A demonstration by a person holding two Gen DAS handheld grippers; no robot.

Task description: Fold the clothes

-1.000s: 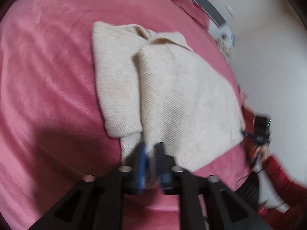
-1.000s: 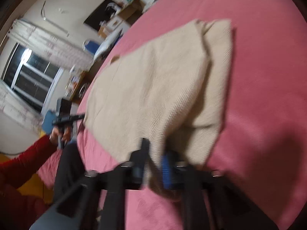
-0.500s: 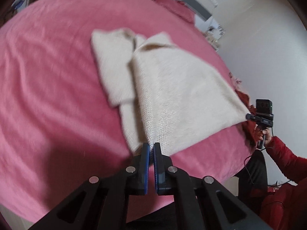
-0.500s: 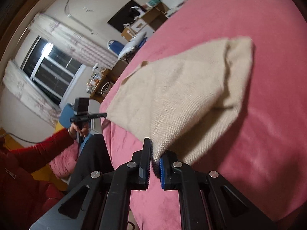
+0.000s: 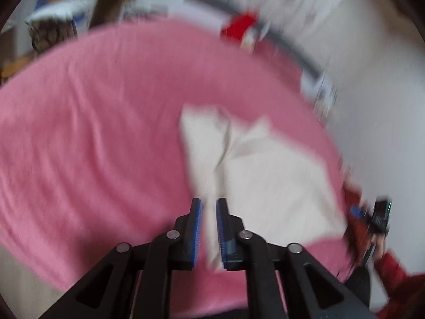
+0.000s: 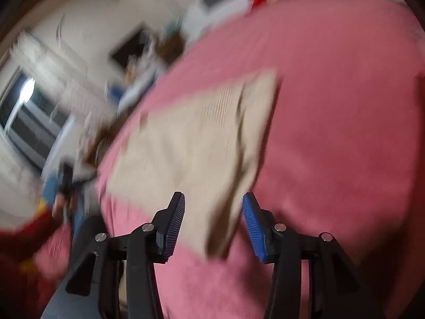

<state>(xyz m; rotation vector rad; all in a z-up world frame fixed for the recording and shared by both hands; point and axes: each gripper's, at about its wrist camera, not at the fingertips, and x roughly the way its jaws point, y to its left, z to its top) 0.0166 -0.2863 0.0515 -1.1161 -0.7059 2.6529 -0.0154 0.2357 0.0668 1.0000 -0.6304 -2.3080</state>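
Observation:
A cream knitted sweater (image 5: 265, 175) lies folded lengthwise on the pink bed cover (image 5: 93, 133). My left gripper (image 5: 209, 203) hangs above its near corner. Its jaws are opening and stand a narrow gap apart, with a strip of cream cloth showing in the gap and no pad clearly pressing on it. In the right wrist view the sweater (image 6: 191, 146) stretches away to the left over the bed cover (image 6: 332, 106). My right gripper (image 6: 213, 198) is open and still widening, and the sweater's near corner lies loose below the gap. Both views are blurred.
A hand in a red sleeve (image 5: 382, 242) shows at the bed's right edge, and again at far left (image 6: 26, 234). Boxes (image 5: 106, 8) and a red item (image 5: 239, 26) stand behind the bed. A window (image 6: 24, 101) and a dark screen (image 6: 132, 47) are on the wall.
Both grippers were shut on the sweater's near corners and lifting them. Now both have let go, their jaws have parted, and they have risen and tilted up. The sweater lies lower on the bed.

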